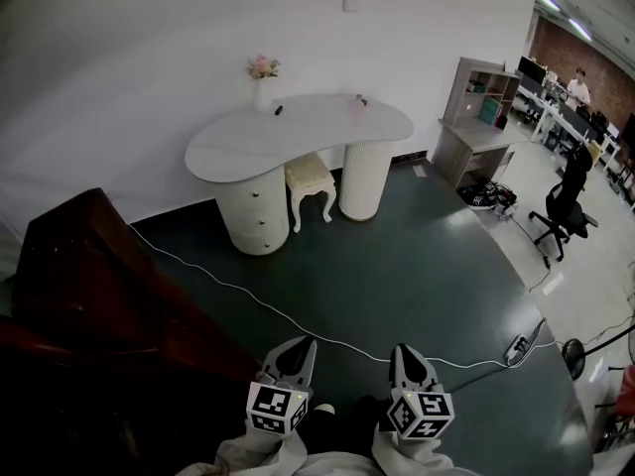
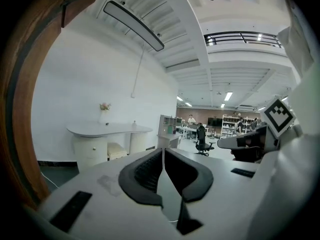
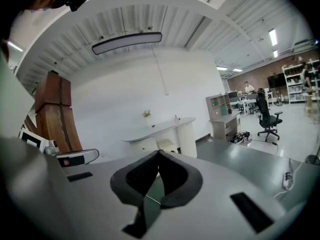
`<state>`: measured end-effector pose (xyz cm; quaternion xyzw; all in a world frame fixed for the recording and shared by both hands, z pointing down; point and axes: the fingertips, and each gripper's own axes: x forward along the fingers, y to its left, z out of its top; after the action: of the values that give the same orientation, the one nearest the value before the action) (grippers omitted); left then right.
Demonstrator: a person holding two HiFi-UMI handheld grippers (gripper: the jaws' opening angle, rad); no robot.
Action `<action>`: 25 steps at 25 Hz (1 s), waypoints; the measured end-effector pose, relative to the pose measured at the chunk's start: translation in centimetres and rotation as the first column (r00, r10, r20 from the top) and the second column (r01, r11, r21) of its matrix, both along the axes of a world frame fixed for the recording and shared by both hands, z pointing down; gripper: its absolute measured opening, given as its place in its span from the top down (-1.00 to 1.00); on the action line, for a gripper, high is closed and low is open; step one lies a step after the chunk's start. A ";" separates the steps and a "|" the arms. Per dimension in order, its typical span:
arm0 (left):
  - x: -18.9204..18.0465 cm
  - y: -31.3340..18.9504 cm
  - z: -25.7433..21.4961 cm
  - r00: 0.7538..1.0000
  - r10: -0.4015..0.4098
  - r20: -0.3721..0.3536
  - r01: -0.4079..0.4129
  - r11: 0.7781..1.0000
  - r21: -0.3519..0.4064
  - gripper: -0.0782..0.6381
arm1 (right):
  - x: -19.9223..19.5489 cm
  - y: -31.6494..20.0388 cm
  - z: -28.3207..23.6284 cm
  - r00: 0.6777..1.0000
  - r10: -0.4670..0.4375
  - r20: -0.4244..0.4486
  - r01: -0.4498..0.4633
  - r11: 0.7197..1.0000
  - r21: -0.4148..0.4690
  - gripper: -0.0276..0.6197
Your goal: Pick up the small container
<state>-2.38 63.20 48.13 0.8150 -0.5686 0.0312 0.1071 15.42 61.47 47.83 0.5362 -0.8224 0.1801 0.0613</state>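
Nearest the camera, well short of the tabletop, the left hand-held gripper and the right hand-held gripper sit side by side low in front of the person. Their marker cubes face up and their tips point across the floor toward the tabletop. In its own view the left hand-held gripper has its pads pressed together with nothing between them. The right hand-held gripper is likewise closed tip to tip and empty. A thin white cable crosses the floor between the two grippers and the tabletop.

The small container looks to be the pale, faintly pink item toward the right end of the tabletop. It is well apart from both grippers, and it is too small to make out its shape or lid. A vase of flowers stands at the back left of the tabletop, and a stool is tucked under its middle.

Judging by its size, the container is probably light and rigid, and possibly smooth enough to slip or tip if nudged. A hold across its body, low on the sides, would suit best. The jaws would need to be spread first, and the pinch should be gentle in case it is glass. The right hand-held gripper looks the better placed, since the container sits toward that side.
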 end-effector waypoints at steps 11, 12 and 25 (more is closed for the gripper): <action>-0.8 1.0 0.5 1.000 -0.016 -0.008 0.016 0.999 -0.036 0.70 | -1.8 0.0 -0.4 0.998 -0.051 -0.024 0.050 0.999 -0.022 0.76; -0.9 1.2 0.3 1.000 -0.019 -0.008 0.019 0.999 -0.038 0.70 | -1.9 0.2 -0.6 0.998 -0.054 -0.026 0.054 0.998 -0.023 0.76; -0.2 -3.9 2.0 1.000 -0.002 0.020 0.003 0.999 -0.050 0.70 | -0.6 -4.4 2.8 0.999 -0.034 -0.002 0.034 0.996 -0.077 0.76</action>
<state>-2.59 59.26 50.11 0.8109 -0.5698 0.0535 0.1221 14.82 57.05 50.59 0.5197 -0.8237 0.2097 0.0863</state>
